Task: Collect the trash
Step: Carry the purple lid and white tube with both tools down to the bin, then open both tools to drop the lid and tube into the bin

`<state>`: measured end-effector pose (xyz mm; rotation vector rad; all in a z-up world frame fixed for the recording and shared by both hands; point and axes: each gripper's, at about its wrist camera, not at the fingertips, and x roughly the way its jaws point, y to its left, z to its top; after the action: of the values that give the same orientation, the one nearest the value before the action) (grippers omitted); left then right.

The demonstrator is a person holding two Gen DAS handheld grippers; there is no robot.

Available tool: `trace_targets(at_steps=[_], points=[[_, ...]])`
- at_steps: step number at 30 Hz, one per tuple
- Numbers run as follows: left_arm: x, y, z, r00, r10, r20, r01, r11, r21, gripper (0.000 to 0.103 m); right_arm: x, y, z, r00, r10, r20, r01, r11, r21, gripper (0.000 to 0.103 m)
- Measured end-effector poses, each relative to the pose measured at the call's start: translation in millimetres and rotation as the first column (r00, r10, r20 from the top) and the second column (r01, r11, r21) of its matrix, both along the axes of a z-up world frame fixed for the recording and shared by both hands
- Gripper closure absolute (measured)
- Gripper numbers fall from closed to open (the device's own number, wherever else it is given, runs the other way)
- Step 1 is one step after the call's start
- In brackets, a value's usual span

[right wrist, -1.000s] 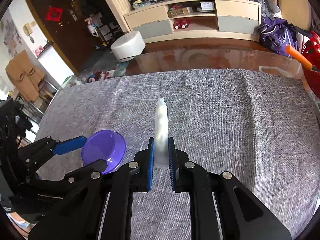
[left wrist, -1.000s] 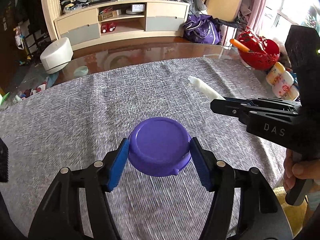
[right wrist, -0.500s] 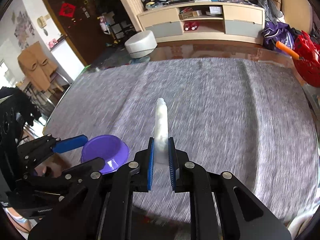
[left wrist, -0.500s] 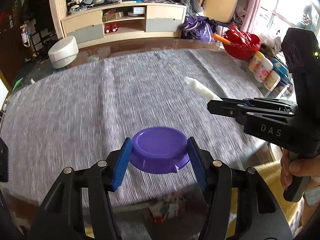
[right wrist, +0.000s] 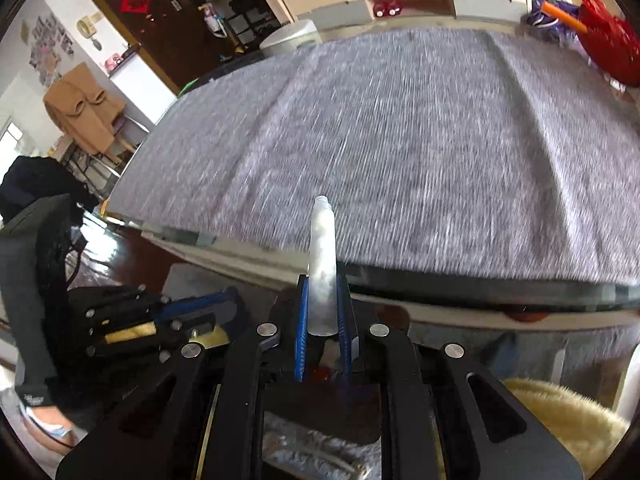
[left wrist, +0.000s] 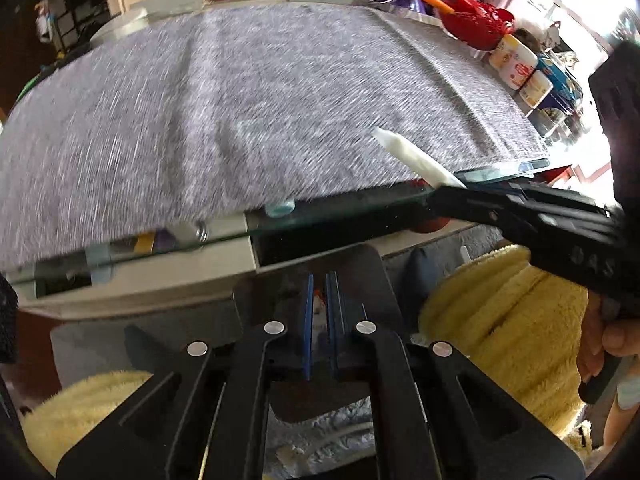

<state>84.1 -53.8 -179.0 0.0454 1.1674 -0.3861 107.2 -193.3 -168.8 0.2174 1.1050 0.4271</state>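
My left gripper hangs past the table's front edge, over a black bin. Its jaws are closing to a thin slit and nothing sits between the blue pads. No purple bowl shows in either view. My right gripper is shut on a clear plastic tube bottle that points up and forward, open neck first. In the left wrist view the same tube sticks out of the right gripper at the table edge. The left gripper shows at the lower left of the right wrist view.
A grey cloth covers the glass-topped table. A red basket and printed tins stand at its far right. Yellow fluffy cushions flank the bin. A person's hand holds the right gripper's handle.
Both grippers have drawn back off the table to beyond its front edge. The purple bowl has left the left gripper, whose jaws have closed. The right gripper still holds the tube.
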Motion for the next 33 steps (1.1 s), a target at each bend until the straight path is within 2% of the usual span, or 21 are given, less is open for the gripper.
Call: trace_targets(at_steps=[5, 11, 17, 19, 24, 25, 27, 28, 30, 32, 33], points=[[-9, 13, -6, 1.0, 0.015, -0.01, -0.015, 1.0, 0.005, 0.098, -21, 8, -19, 0.998, 0.027, -0.056, -0.026, 0.999, 0.023, 0.088], [-22, 16, -23, 0.999, 0.013, -0.044, -0.013, 1.0, 0.008, 0.095, -36, 19, -52, 0.987, 0.042, -0.153, -0.043, 0.999, -0.004, 0.088], [-37, 23, -40, 0.997, 0.014, -0.075, -0.013, 1.0, 0.01, 0.076, -41, 25, -71, 0.98, 0.021, -0.196, -0.035, 0.997, -0.067, 0.088], [-40, 25, -43, 0.997, 0.016, -0.082, -0.015, 1.0, 0.007, 0.063, -41, 21, -77, 0.978, 0.009, -0.208, -0.025, 0.997, -0.077, 0.087], [-44, 30, -49, 0.995, 0.034, -0.097, -0.035, 0.999, -0.01, 0.049, -43, 16, -89, 0.972, -0.021, -0.233, 0.003, 0.997, -0.077, 0.085], [-44, 32, -50, 0.994, 0.039, -0.099, -0.04, 0.999, -0.012, 0.044, -43, 16, -90, 0.972, -0.026, -0.233, 0.008, 0.997, -0.077, 0.081], [-43, 37, -50, 0.994, 0.052, -0.098, -0.054, 0.998, -0.016, 0.039, -44, 14, -91, 0.973, -0.041, -0.229, 0.023, 0.996, -0.081, 0.062], [-43, 40, -49, 0.994, 0.061, -0.095, -0.063, 0.998, -0.02, 0.034, -45, 13, -90, 0.973, -0.048, -0.224, 0.03, 0.996, -0.083, 0.048], [-40, 46, -47, 0.993, 0.078, -0.093, -0.082, 0.996, -0.034, 0.027, -46, 8, -89, 0.975, -0.061, -0.215, 0.043, 0.995, -0.089, 0.039], [-38, 55, -44, 0.99, 0.107, -0.09, -0.111, 0.993, -0.043, 0.021, -46, 3, -88, 0.975, -0.075, -0.209, 0.055, 0.993, -0.101, 0.025], [-37, 57, -43, 0.99, 0.114, -0.087, -0.118, 0.992, -0.043, 0.018, -46, 2, -86, 0.976, -0.081, -0.204, 0.061, 0.993, -0.104, 0.023]])
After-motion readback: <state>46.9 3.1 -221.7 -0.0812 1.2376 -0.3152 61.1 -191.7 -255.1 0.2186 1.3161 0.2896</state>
